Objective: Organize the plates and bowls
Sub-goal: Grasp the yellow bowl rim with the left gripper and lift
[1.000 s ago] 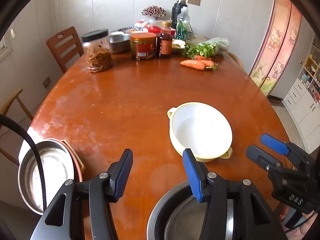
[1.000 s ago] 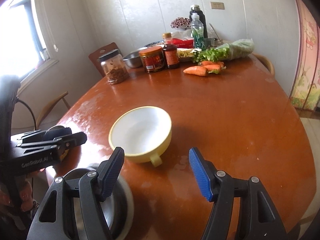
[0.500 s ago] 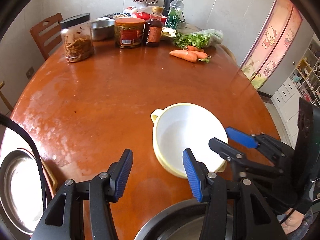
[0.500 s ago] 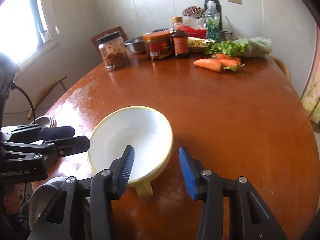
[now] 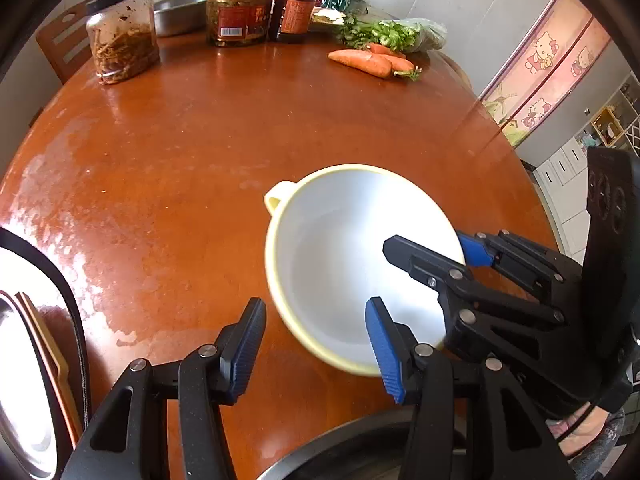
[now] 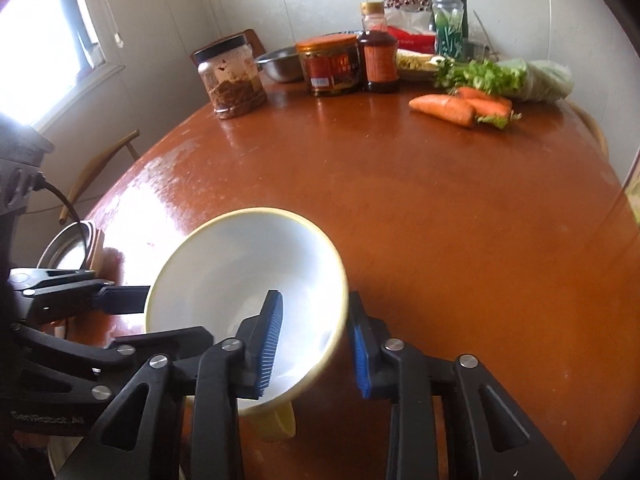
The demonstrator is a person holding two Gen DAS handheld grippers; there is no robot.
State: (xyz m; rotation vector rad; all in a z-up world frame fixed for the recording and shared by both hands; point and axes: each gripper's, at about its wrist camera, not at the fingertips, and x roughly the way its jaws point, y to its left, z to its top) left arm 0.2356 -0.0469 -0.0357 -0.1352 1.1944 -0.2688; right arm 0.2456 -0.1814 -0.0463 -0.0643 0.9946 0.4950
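Observation:
A yellow bowl (image 5: 340, 248) with a white inside and small side handles sits tilted near the front of the brown table (image 5: 200, 160). My right gripper (image 6: 314, 344) is shut on its near rim, one blue pad inside the bowl (image 6: 240, 264) and one outside. From the left wrist view the right gripper (image 5: 432, 248) clamps the bowl's right side. My left gripper (image 5: 316, 354) stands open across the bowl's other rim, its pads clear of the wall. A steel bowl (image 5: 340, 448) lies below, at the frame's bottom edge. Stacked steel and brown dishes (image 5: 24, 380) lie at the left.
At the back of the table stand a clear jar (image 5: 122, 36), an orange-lidded jar (image 5: 238, 16), a sauce bottle (image 5: 294, 4) and a steel basin (image 5: 176, 10). Carrots (image 5: 368, 62) and greens (image 5: 384, 34) lie at the back right. A wooden chair (image 5: 64, 46) stands behind.
Both grippers came forward and down to the yellow bowl. The right jaws closed on its rim, and the bowl now sits tilted. The left jaws kept their width.

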